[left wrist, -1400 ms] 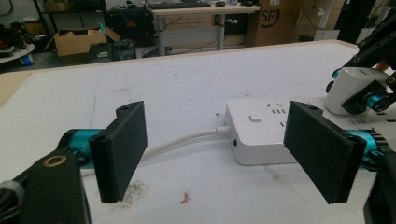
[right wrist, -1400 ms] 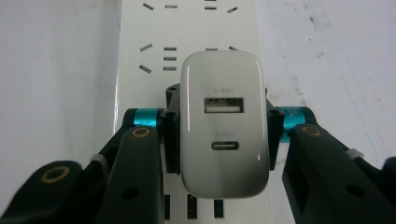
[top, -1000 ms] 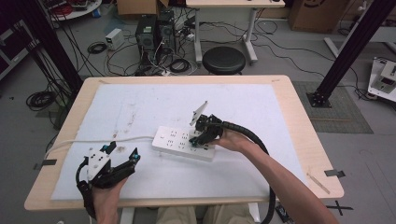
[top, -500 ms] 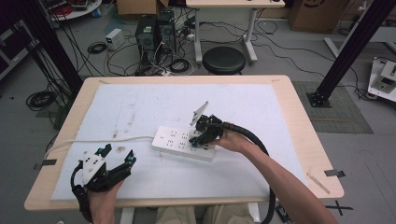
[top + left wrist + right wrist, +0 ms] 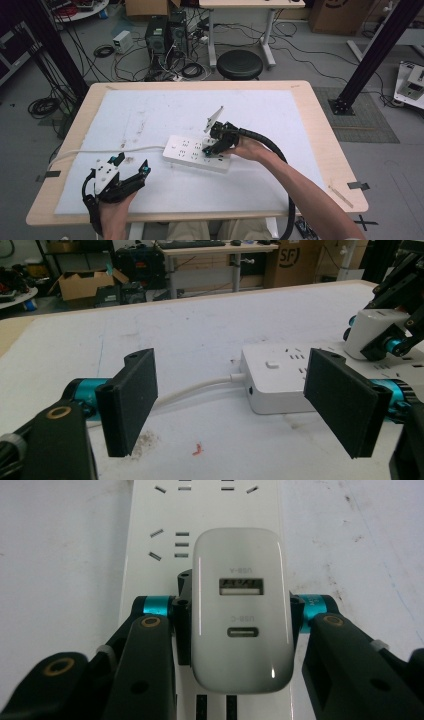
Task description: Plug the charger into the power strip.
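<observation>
Right gripper [image 5: 235, 625] clamped on a white USB charger [image 5: 242, 605], fingers [image 5: 182, 615] pressing its two long sides, port face turned toward the gripper's own camera. Charger held directly over the white power strip [image 5: 197, 152], near the strip's right end, apparently at a socket; whether the prongs are seated, cannot tell. Strip lying across the middle of the bench [image 5: 300, 107], long axis running left to right with a slight tilt, its cable [image 5: 100, 152] trailing off the left end toward the bench edge. Charger's long side running along the strip's length, so likely a straight push or pull square to the strip's face.

Left gripper [image 5: 127, 167] released, fingers [image 5: 132, 400] spread wide and holding nothing, hovering near the front left of the bench. Strip's cable end just ahead of it, between the spread fingers in the left gripper view. Nearer hand for steadying that end: the left.
</observation>
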Available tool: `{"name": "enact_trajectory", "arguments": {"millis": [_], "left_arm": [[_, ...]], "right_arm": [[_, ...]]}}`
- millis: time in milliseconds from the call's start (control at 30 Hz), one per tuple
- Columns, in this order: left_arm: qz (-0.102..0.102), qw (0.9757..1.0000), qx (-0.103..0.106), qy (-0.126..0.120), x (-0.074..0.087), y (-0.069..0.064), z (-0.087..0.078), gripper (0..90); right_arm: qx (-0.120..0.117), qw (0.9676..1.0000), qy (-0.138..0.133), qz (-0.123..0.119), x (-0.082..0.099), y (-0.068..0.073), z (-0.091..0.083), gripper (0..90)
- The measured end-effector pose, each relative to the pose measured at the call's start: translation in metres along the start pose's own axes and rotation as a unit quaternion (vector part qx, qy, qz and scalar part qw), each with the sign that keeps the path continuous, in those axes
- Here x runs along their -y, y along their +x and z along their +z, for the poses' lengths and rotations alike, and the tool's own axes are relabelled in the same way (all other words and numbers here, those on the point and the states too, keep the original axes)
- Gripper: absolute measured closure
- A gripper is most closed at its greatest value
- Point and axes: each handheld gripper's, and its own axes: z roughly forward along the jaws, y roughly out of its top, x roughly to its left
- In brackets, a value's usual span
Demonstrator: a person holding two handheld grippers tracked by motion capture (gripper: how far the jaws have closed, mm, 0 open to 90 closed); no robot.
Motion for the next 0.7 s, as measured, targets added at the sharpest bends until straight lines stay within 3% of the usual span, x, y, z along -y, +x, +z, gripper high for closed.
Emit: {"name": "enact_trajectory", "arguments": {"millis": [100,467,500,533,667,700], "left_arm": [[-0.002,1.0000,0.001,0.003,0.000,0.001,0.002,21.5],[0.003,0.9999,0.011,0.003,0.000,-0.005,0.005,21.5],[0.002,0.9999,0.011,0.001,-0.001,-0.003,0.004,21.5],[0.003,1.0000,0.009,-0.001,-0.002,-0.003,0.004,21.5],[-0.001,0.9999,0.011,-0.001,-0.003,0.002,0.005,21.5],[-0.001,0.9999,0.011,-0.001,-0.003,0.002,0.005,21.5]], "right_arm": [[0.014,0.9999,-0.005,-0.003,0.002,0.004,0.000,63.8],[0.000,0.9999,-0.012,0.001,0.003,0.001,-0.001,62.0],[-0.011,0.9998,-0.015,0.002,0.003,-0.001,0.000,54.1],[-0.037,0.9989,-0.015,0.024,0.004,-0.004,-0.002,30.9],[-0.016,0.9964,-0.067,0.050,0.012,-0.005,-0.025,22.4],[-0.016,0.9964,-0.067,0.050,0.012,-0.005,-0.025,22.4]]}}
